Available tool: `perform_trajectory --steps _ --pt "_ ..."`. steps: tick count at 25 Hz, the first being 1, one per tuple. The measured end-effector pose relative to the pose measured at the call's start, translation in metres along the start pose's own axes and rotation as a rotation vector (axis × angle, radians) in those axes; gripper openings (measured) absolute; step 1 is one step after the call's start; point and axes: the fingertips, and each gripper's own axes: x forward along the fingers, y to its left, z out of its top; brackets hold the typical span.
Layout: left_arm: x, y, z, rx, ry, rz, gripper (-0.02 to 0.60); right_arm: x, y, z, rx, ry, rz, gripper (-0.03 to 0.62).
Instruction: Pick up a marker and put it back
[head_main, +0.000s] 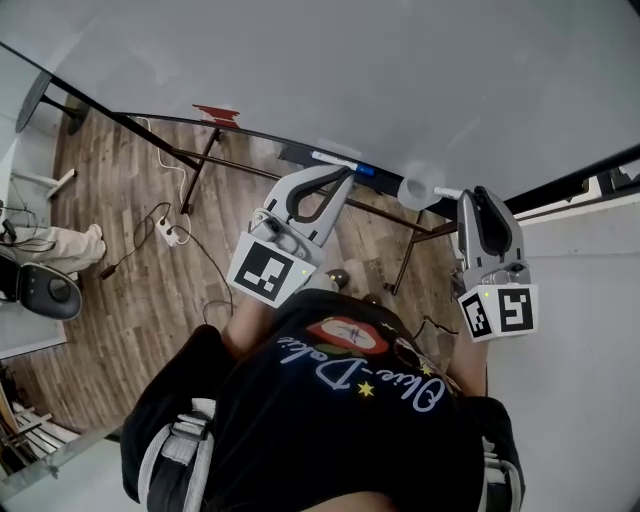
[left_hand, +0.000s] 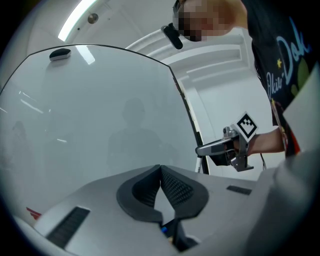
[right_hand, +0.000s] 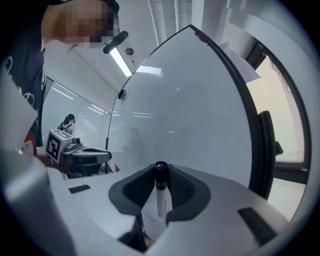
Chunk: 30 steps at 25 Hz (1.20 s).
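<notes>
A white marker with a black cap (right_hand: 160, 192) stands upright between the pads of my right gripper (right_hand: 160, 172), which is shut on it. In the head view its white end (head_main: 447, 193) pokes out left of the right gripper (head_main: 468, 197), close to the whiteboard (head_main: 350, 70). My left gripper (head_main: 343, 177) is near the board's tray, where a blue-capped marker (head_main: 345, 163) lies. The left gripper (left_hand: 160, 169) has its jaws shut with the tips touching and nothing between them. The right gripper (left_hand: 202, 150) shows to its right, and the left gripper (right_hand: 106, 156) shows at the left of the right gripper view.
The whiteboard (left_hand: 100, 115) fills the space ahead of both grippers. A white round piece (head_main: 413, 192) sits at the tray. Stand legs (head_main: 200, 170), a cable with power strip (head_main: 168, 232) and a chair (head_main: 40, 290) are on the wooden floor. A person (right_hand: 67, 122) stands far off.
</notes>
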Motion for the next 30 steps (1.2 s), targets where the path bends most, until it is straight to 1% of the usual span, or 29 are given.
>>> perform_trajectory --steps 8,12,20,30 --pt "-0.015 0.010 -0.004 -0.002 0.015 0.058 0.003 0.020 0.008 -0.015 0.020 0.015 0.042 0.072" --pt "-0.021 0.014 -0.001 -0.006 0.011 0.080 0.005 0.027 0.015 -0.018 0.021 0.044 0.060 0.072" --pt "-0.029 0.014 -0.002 0.012 0.026 0.100 0.003 0.037 0.017 -0.034 0.032 0.065 0.077 0.072" --pt "-0.038 0.016 -0.002 0.009 0.033 0.134 0.004 0.049 0.018 -0.054 0.035 0.098 0.094 0.072"
